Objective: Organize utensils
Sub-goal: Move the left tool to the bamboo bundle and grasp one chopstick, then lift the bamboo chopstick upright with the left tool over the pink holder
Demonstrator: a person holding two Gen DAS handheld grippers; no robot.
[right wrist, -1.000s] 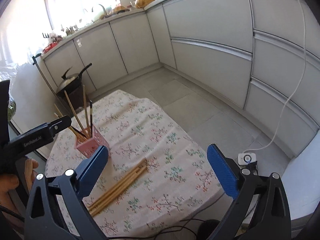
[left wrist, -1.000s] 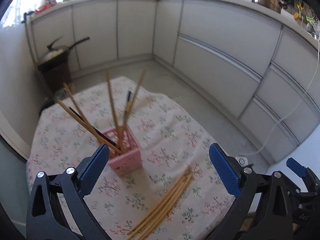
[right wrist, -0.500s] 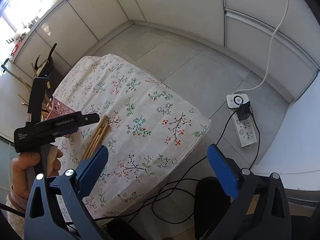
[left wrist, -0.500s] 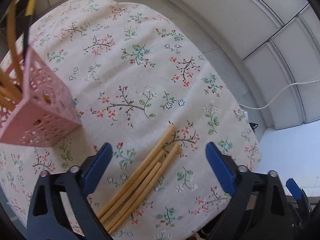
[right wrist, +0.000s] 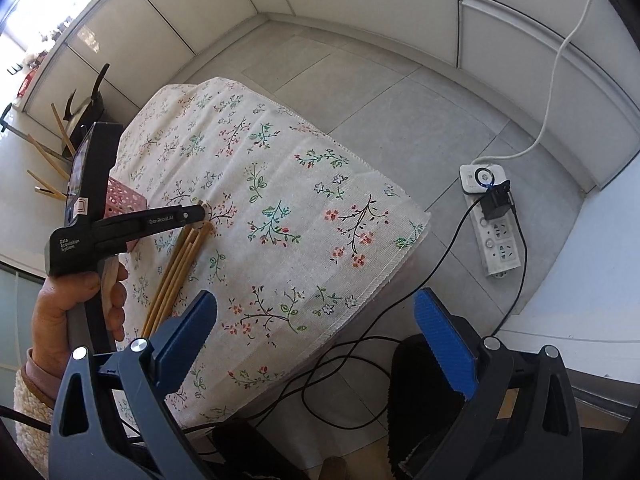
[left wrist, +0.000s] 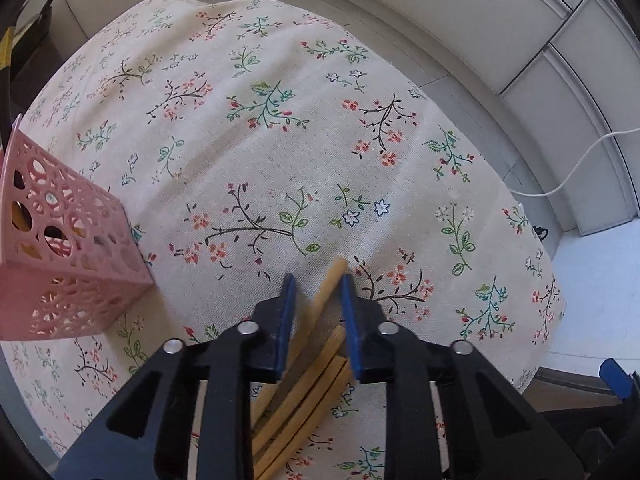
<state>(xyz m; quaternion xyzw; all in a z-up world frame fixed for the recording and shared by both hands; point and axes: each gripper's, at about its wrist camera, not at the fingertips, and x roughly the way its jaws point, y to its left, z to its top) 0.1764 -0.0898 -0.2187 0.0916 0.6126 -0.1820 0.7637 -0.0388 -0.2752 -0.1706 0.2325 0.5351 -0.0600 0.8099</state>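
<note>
Several bamboo chopsticks (left wrist: 304, 396) lie in a bundle on the floral tablecloth (left wrist: 280, 140). My left gripper (left wrist: 318, 288) has closed around one chopstick (left wrist: 330, 284), whose tip sticks up between the blue pads. A pink perforated holder (left wrist: 60, 264) with chopsticks in it stands at the left. In the right wrist view the left gripper (right wrist: 200, 214) sits over the bundle (right wrist: 180, 264) next to the holder (right wrist: 122, 200). My right gripper (right wrist: 316, 332) is open and empty, off the table's near corner.
The table's cloth edge (right wrist: 384, 276) drops to a tiled floor. A power strip (right wrist: 492, 216) with black cables (right wrist: 360, 360) lies on the floor at the right. A wok (right wrist: 86, 100) stands behind the table. White cabinets line the walls.
My left gripper dropped down onto the chopstick bundle and narrowed from wide open to closed around one chopstick. The right gripper tilted down a little and stayed open.
</note>
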